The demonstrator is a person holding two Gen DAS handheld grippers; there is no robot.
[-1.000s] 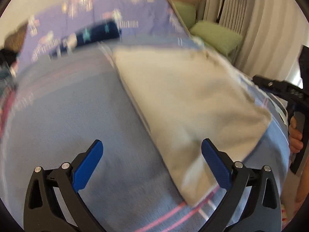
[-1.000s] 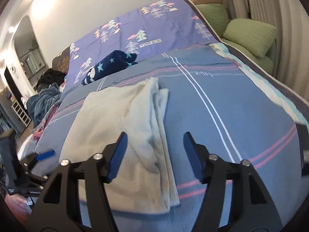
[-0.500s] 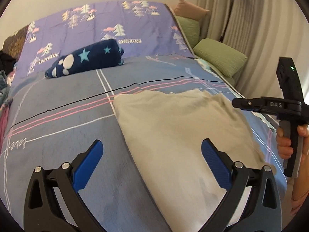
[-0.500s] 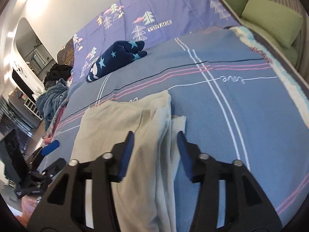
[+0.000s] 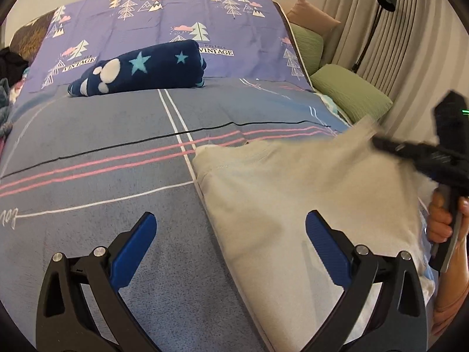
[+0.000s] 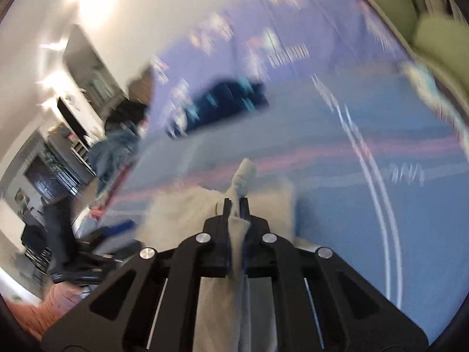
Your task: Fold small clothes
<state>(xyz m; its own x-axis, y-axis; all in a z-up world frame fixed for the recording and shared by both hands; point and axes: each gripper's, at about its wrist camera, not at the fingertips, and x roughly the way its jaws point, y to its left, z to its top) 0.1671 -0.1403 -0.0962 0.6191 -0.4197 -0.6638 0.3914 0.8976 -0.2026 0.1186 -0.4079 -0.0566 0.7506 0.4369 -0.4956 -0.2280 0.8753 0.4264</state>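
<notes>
A cream-white garment [image 5: 296,193] lies partly folded on the blue striped bedspread [image 5: 102,182]. My left gripper [image 5: 231,237] is open and empty, hovering low over the garment's left edge. My right gripper [image 6: 234,202] is shut on a pinched edge of the garment [image 6: 241,176], which sticks up between the jaws; the view is blurred by motion. In the left wrist view the right gripper [image 5: 381,143] lifts the garment's far right corner off the bed.
A rolled dark blue star blanket [image 5: 140,70] lies further up the bed on a purple tree-print sheet [image 5: 205,14]. Green cushions [image 5: 348,94] and curtains stand at the right. A pile of clothes [image 6: 114,146] lies off the bed's left side.
My right gripper has closed on the garment's edge and is pulling it up. The left gripper has stayed open and shifted only a little.
</notes>
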